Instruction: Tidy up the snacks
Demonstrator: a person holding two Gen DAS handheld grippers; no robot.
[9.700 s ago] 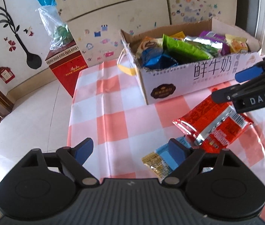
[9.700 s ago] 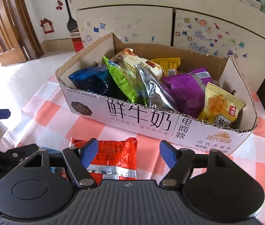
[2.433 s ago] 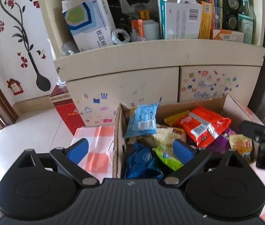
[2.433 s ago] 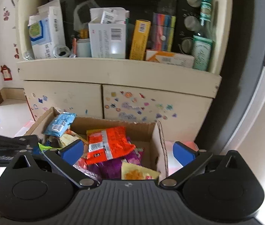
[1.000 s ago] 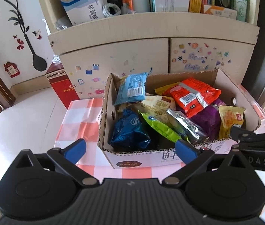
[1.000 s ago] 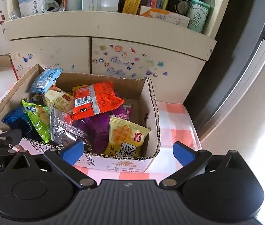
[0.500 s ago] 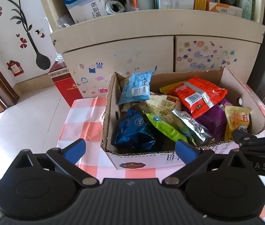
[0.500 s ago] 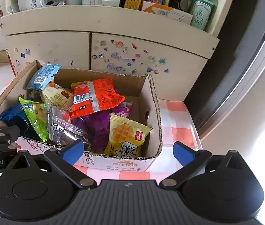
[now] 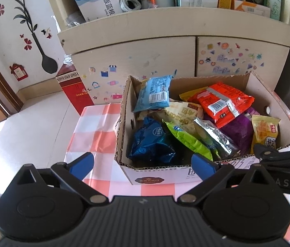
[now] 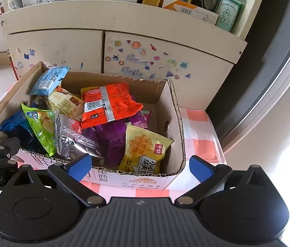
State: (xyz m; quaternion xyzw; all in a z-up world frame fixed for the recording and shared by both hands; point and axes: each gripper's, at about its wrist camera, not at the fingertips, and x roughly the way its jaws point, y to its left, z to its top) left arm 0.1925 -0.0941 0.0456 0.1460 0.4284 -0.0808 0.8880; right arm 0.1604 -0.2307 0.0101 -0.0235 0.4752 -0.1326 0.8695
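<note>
Snack box at the end of sorting. The cardboard box [image 9: 124, 135] stands on a worktop [image 9: 95, 127] covered by a red-and-white checked cloth, in front of a sticker-decorated cabinet [image 9: 151, 53]. All visible snacks lie inside the box. A light blue packet [image 9: 155, 93] leans against its far left corner; an orange-red packet [image 9: 221, 100] rests on top of the pile toward the far wall, over a purple packet [image 9: 238, 131]. A dark blue bag [image 9: 151, 144], a green packet [image 9: 188, 141] and a silver packet [image 9: 214, 139] stand on edge along the near wall, probably wedged upright by crowding. A yellow waffle packet [image 10: 142, 150] leans in the near right corner.

The left gripper [image 9: 142, 162] hovers short of the box's near left edge, fingers spread wide with nothing between them. The right gripper [image 10: 140, 164] hovers short of the near right edge, likewise spread and empty. No packet shows on the cloth around the box, so the task looks complete or nearly so; the worktop nearer than the grippers is hidden.
</note>
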